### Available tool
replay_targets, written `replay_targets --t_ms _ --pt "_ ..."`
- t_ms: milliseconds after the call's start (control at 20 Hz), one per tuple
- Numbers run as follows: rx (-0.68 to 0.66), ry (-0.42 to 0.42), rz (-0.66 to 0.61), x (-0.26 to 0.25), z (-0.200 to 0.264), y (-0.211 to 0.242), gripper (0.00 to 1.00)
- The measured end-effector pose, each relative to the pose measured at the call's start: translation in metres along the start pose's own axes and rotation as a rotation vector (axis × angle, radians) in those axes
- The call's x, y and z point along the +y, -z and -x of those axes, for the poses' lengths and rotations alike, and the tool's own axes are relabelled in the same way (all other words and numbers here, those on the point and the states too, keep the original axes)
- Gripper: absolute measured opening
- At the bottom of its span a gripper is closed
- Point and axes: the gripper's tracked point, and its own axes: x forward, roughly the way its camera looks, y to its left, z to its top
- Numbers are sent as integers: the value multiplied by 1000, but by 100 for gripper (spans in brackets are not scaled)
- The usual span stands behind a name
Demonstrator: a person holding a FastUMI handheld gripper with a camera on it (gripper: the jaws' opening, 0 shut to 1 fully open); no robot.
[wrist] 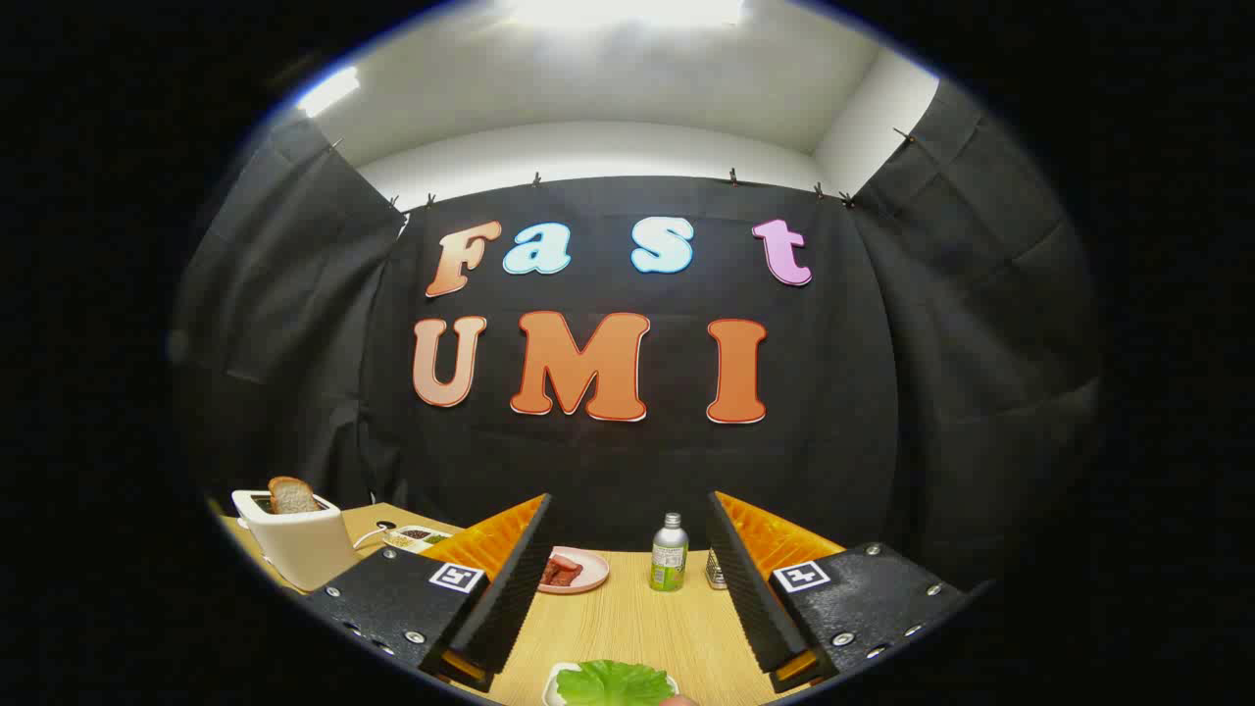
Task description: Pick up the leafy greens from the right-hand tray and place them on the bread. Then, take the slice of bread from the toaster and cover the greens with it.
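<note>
Two fingers of my gripper (627,598) stand wide apart, holding nothing. The greens (615,682) lie low between them on a tray (555,681). Beyond sit a bottle (669,555) and plate (580,572); the toaster (294,541) holds bread (291,495)

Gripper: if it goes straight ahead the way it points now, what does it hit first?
The gripper is open, nothing between its fingers. Its line looks free over the light wooden table, probably passing between the pink plate and the silver bottle with a green label toward the black cloth wall; depth is unclear.
</note>
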Motion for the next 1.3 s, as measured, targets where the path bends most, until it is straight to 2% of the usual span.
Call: replay_targets --t_ms 700,1050,1300 --pt "29 7 -19 -1 11 3 91" --pt "-3 35 30 -8 21 -8 91" --pt "30 24 -7 -6 17 9 91"
